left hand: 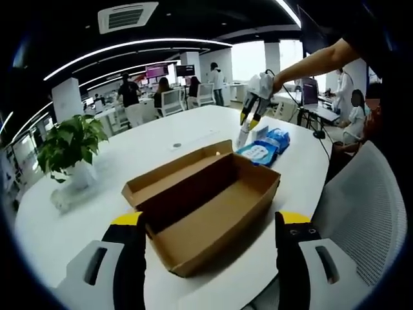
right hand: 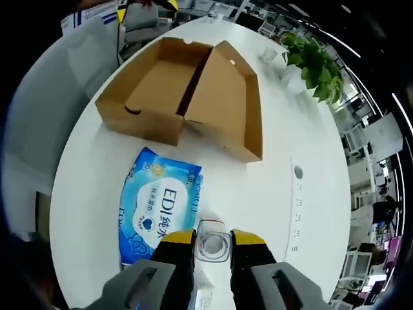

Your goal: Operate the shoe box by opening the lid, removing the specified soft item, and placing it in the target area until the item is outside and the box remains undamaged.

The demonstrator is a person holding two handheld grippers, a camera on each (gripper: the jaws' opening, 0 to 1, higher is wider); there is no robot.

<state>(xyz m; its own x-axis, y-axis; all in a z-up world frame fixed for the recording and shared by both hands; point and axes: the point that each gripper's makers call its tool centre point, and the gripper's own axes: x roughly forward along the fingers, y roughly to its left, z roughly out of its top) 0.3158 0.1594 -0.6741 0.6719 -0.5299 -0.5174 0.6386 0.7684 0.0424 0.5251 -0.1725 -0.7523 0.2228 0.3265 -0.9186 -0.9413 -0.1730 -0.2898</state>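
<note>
The brown cardboard shoe box (left hand: 206, 206) lies on the white table (left hand: 148, 145) with its lid folded back and nothing showing inside. My left gripper (left hand: 210, 223) is open, one jaw on each side of the box's near end. Beyond the box lies a blue soft pack of wipes (left hand: 264, 150). In the right gripper view the pack (right hand: 161, 206) lies just left of my right gripper (right hand: 213, 240), which is shut on a small clear bottle (right hand: 213, 245). The open box (right hand: 187, 90) lies beyond them. In the left gripper view the right gripper (left hand: 250, 115) stands over the bottle (left hand: 243, 135).
A potted plant (left hand: 68, 145) in a white pot stands at the table's left side, and it is also at the top right of the right gripper view (right hand: 313, 61). A grey mesh chair (left hand: 361, 213) is close to the table's edge. Several people work at desks in the background.
</note>
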